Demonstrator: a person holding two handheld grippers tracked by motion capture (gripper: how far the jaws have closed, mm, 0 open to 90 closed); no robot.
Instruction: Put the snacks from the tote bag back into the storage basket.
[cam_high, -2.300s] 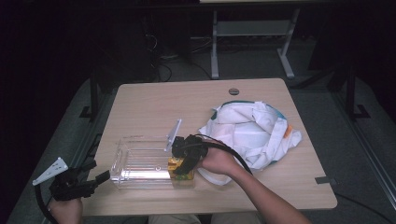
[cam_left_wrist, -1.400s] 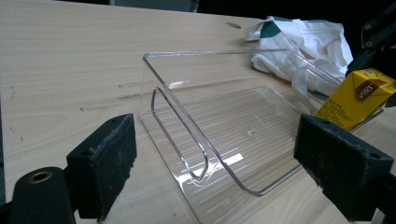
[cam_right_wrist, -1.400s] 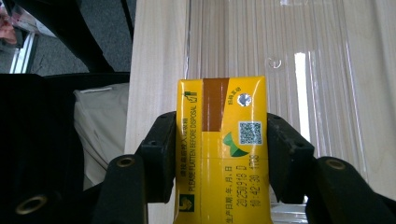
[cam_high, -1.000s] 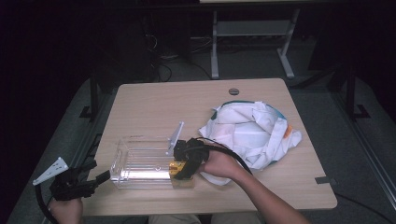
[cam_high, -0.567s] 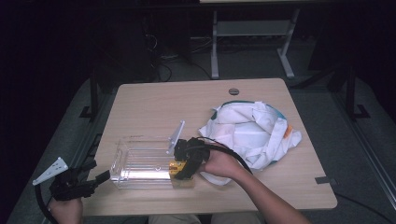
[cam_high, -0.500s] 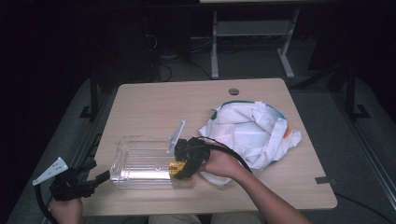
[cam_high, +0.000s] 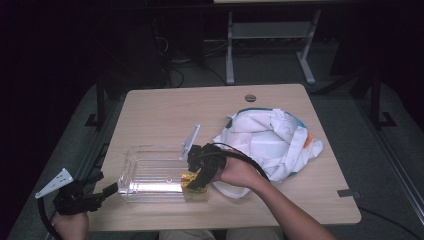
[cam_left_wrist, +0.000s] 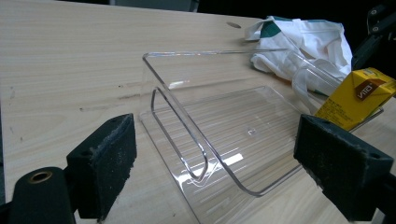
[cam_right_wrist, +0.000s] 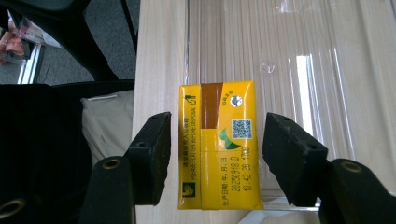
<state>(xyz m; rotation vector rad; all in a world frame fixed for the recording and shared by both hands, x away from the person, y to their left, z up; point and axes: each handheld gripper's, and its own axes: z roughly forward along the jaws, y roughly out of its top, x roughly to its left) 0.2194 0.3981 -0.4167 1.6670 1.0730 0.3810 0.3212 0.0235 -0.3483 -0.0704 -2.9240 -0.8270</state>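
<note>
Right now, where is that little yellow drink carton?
The yellow carton sits in the near right corner of the clear plastic tray, between the open jaws of the right tool, just left of the white bag.

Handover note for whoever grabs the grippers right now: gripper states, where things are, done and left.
Right gripper: jaws have just been opening; the yellow drink carton stands between the pads with gaps on both sides, released.
Left gripper: open, holding nothing, at the near-left end of the clear tray.
Carton: in the tray's right end. White bag: right of the tray on the table.
Done: carton placed in tray.
Left: back the right gripper out, probably fetch more from the bag.
</note>
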